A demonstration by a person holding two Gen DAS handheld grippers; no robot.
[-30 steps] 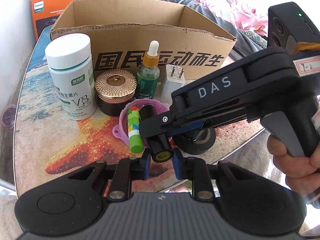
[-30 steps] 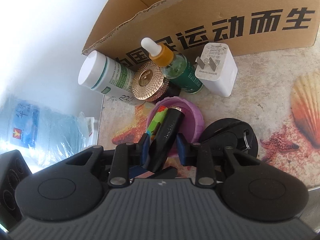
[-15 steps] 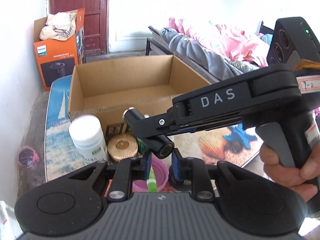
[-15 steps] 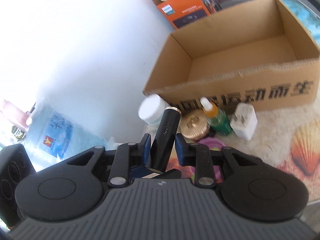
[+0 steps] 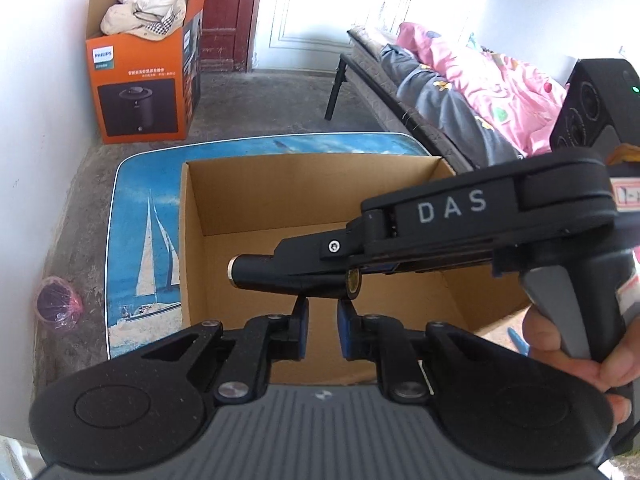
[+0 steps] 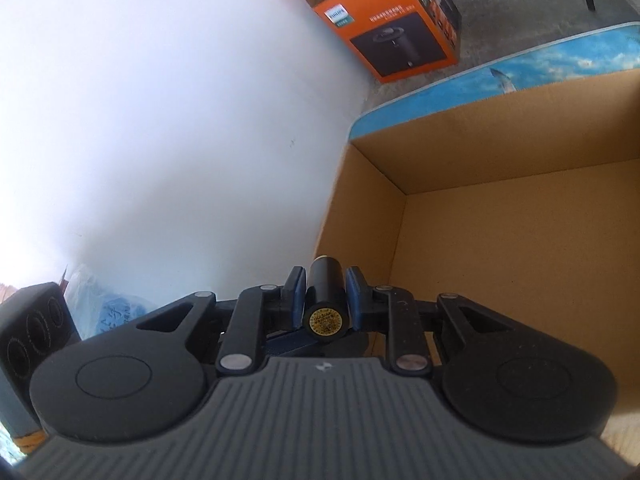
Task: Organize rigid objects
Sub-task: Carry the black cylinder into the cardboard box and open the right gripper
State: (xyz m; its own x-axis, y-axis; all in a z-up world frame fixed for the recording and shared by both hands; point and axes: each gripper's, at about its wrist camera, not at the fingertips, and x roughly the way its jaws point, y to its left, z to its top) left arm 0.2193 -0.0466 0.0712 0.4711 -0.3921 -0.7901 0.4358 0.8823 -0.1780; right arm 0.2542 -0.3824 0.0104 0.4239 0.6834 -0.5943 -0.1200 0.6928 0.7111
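Note:
A black cylindrical tube (image 6: pixel 325 292) with a gold end label lies between the blue pads of my right gripper (image 6: pixel 325 280); the jaws are closing and the pads press on its sides. From the left wrist view the same tube (image 5: pixel 272 276) hangs level in the right gripper (image 5: pixel 296 264) above the open cardboard box (image 5: pixel 192 240). Just below and in front of it my left gripper (image 5: pixel 322 320) is shut, nothing between its pads. The box (image 6: pixel 520 152) has nothing inside where it shows.
The box stands on a table with a sailboat print (image 5: pixel 144 232). On the floor beyond are an orange carton (image 5: pixel 140 92) stuffed with cloth and a pink cup (image 5: pixel 56 304). A bed with pink bedding (image 5: pixel 480 80) runs along the right. A white wall is to the left.
Both grippers rose and moved forward over the box. The black tube came up out of the purple bowl with the right gripper; the bottles and the jar dropped out of view.

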